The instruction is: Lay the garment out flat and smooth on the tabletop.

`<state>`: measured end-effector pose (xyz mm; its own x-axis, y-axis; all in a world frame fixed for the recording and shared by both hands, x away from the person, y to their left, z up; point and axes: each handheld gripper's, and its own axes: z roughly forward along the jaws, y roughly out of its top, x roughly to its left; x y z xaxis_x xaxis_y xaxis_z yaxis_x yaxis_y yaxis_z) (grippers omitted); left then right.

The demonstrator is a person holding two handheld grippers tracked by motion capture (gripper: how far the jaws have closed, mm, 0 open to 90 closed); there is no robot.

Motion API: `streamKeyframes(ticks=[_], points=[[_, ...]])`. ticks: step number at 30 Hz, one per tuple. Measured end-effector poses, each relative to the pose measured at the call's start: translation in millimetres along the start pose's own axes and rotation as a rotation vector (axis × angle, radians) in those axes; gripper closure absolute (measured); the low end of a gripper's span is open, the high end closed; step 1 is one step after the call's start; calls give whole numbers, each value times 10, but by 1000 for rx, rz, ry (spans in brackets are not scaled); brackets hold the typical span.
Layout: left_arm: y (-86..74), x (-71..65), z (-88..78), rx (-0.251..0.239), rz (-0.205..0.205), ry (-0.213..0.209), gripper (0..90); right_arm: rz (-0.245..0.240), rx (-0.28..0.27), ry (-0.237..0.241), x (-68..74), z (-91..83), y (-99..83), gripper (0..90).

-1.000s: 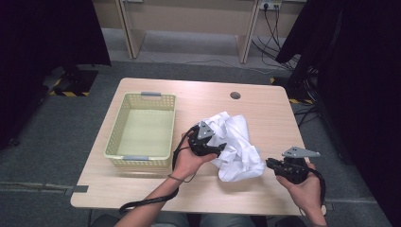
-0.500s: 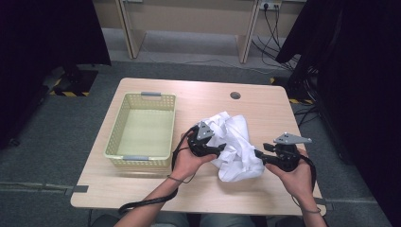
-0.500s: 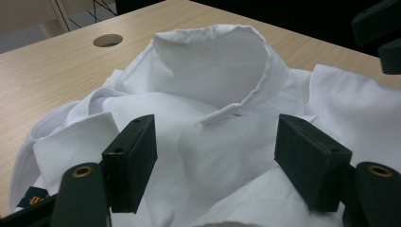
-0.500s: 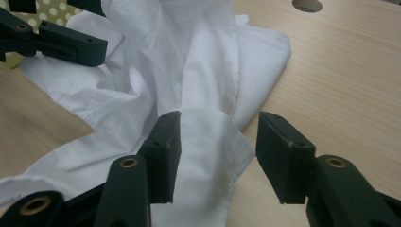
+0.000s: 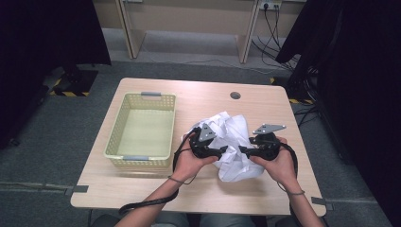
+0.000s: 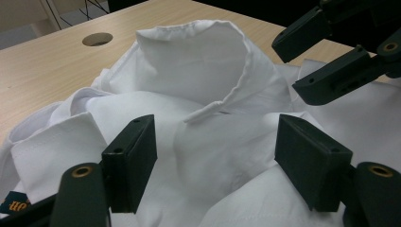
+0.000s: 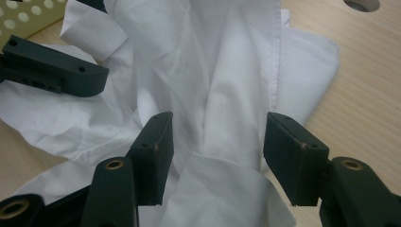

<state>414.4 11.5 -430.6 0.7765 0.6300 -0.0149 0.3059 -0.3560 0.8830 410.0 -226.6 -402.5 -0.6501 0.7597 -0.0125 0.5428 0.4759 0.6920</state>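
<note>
A crumpled white shirt (image 5: 231,137) lies on the wooden table (image 5: 265,109), right of the basket. My left gripper (image 5: 222,151) rests on the shirt's left side. In the left gripper view its jaws stand apart over a fold of shirt (image 6: 198,61), below the collar, and the pads do not press the cloth. My right gripper (image 5: 243,151) faces it from the right. Its jaws have just been opening, and in the right gripper view (image 7: 217,142) they straddle a ridge of shirt (image 7: 227,71) without pinching it. The two grippers' tips nearly meet over the cloth.
A pale yellow plastic basket (image 5: 116,127) with nothing in it stands at the table's left. A round cable hole (image 5: 235,95) sits near the far edge. Bare wood lies right of the shirt and along the front edge. Dark curtains hang on both sides.
My right hand has moved left from the table's right side onto the shirt, and its jaws have gone from nearly shut to open. The left hand has stayed put.
</note>
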Motion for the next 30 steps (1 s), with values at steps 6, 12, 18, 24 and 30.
streamKeyframes(ticks=[6,12,18,24,30], points=[[-1,-8,13,10,5,-6,297,-20,17,23,27,98,51,421],[5,-45,52,21,11,-16,300,-25,53,33,-10,245,73,727],[3,-75,75,31,20,-22,300,-19,29,7,-35,185,32,875],[-4,-96,84,43,32,-19,301,57,-6,-37,-169,-30,-114,877],[-17,-125,108,57,38,-26,302,113,-40,-92,-278,-281,-322,877]])
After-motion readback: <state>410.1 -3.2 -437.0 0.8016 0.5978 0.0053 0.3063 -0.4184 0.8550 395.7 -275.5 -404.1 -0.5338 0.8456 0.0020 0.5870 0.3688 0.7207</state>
